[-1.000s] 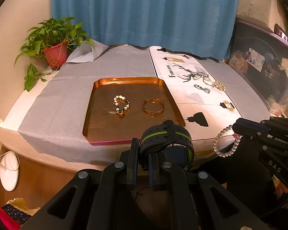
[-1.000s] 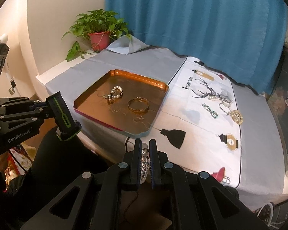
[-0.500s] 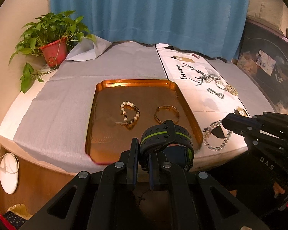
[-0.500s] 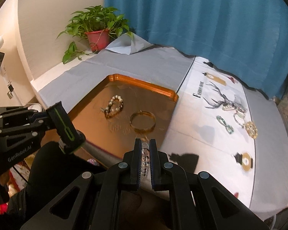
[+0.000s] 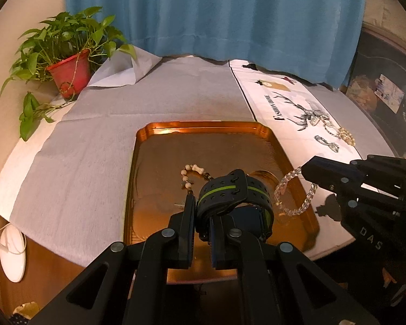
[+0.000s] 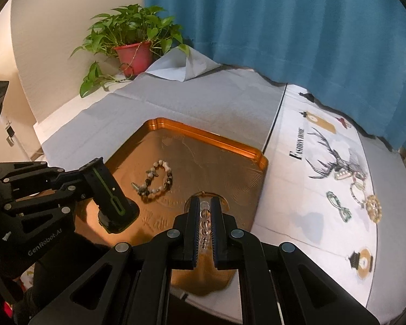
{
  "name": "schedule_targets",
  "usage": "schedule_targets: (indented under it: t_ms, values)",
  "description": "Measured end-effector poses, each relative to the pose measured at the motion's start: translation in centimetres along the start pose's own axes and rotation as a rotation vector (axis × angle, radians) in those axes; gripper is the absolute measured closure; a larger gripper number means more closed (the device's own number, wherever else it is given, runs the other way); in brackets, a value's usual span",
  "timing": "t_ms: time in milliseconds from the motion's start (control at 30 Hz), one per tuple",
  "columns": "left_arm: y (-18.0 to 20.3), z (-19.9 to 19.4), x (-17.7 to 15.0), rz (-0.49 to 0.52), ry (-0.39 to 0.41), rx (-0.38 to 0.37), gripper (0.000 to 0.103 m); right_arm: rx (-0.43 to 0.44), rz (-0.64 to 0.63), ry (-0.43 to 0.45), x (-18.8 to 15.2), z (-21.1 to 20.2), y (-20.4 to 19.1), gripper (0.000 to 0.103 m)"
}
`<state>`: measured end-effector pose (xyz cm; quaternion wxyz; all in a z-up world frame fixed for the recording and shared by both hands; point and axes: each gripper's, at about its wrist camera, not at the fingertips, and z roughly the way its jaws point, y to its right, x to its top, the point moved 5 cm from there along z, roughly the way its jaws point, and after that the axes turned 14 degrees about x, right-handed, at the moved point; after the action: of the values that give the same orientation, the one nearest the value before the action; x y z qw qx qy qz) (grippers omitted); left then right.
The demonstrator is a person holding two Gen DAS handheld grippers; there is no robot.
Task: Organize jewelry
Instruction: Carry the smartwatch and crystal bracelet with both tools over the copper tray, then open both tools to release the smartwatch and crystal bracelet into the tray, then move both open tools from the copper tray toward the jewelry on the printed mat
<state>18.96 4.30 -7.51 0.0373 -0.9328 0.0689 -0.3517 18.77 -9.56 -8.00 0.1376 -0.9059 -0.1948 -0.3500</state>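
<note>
My left gripper (image 5: 200,211) is shut on a black watch with a green stripe (image 5: 234,193) and holds it over the near half of the copper tray (image 5: 203,125). From the right, my right gripper (image 6: 205,205) is shut on a clear bead bracelet (image 5: 293,197), which hangs above the tray's right side. A stone bead bracelet (image 6: 157,179) lies in the tray. A gold bangle (image 5: 260,174) lies beside it, mostly hidden behind the watch and the right fingers.
More jewelry (image 6: 338,206) lies on the white printed cloth (image 6: 297,189) right of the tray. A potted plant (image 5: 69,54) stands at the back left by a blue curtain (image 5: 208,13). Grey cloth (image 5: 94,140) covers the table's left part.
Both grippers have moved forward from in front of the table's edge to above the tray, each carrying its piece. The things in the tray have not moved.
</note>
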Motion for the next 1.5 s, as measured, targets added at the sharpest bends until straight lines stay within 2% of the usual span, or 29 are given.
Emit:
schedule_targets:
  t_ms: [400,533,600,633,667,700,733,767,900,1033,1200,1500]
  values:
    - [-0.5,4.3,0.9,-0.006,-0.042,0.020,0.096,0.017,0.010,-0.031,1.0,3.9,1.2,0.095]
    - [-0.8,5.0,1.2,-0.031,-0.049,0.024,0.084,0.034,0.030,-0.031,1.5,4.8,1.6,0.094]
    - [-0.9,5.4,1.2,-0.029,-0.063,0.047,0.055,0.059,0.044,-0.042,1.6,5.3,1.7,0.092]
    - [-1.1,5.4,1.2,-0.025,-0.071,0.076,0.021,0.060,0.049,-0.057,1.5,5.5,1.8,0.084]
    - [-1.3,5.2,1.1,-0.026,-0.062,0.115,0.011,0.053,0.065,-0.079,1.2,5.7,2.1,0.066]
    - [-1.5,4.7,1.0,-0.029,-0.038,0.141,0.011,0.044,0.084,-0.090,0.8,5.7,2.3,0.061]
    - [-1.7,4.2,0.8,-0.026,-0.017,0.160,0.010,0.031,0.107,-0.092,0.3,5.4,2.6,0.049]
    - [-1.8,3.8,0.5,-0.021,-0.020,0.171,0.009,0.029,0.126,-0.089,-0.3,4.9,2.8,0.044]
    - [-2.2,2.2,-1.6,-0.036,-0.063,0.174,0.009,0.011,0.141,-0.100,-2.9,2.4,2.2,0.041]
    - [-1.6,-1.1,-4.4,-0.051,-0.064,0.171,0.009,-0.017,0.109,-0.097,-5.2,-0.5,0.4,0.038]
    - [-0.2,-5.7,-7.1,-0.052,-0.026,0.182,0.009,-0.048,0.046,-0.062,-8.1,-4.9,-2.1,0.036]
    - [1.5,-11.7,-9.3,-0.045,0.037,0.206,0.009,-0.087,0.032,0.028,-11.1,-11.0,-4.0,0.034]
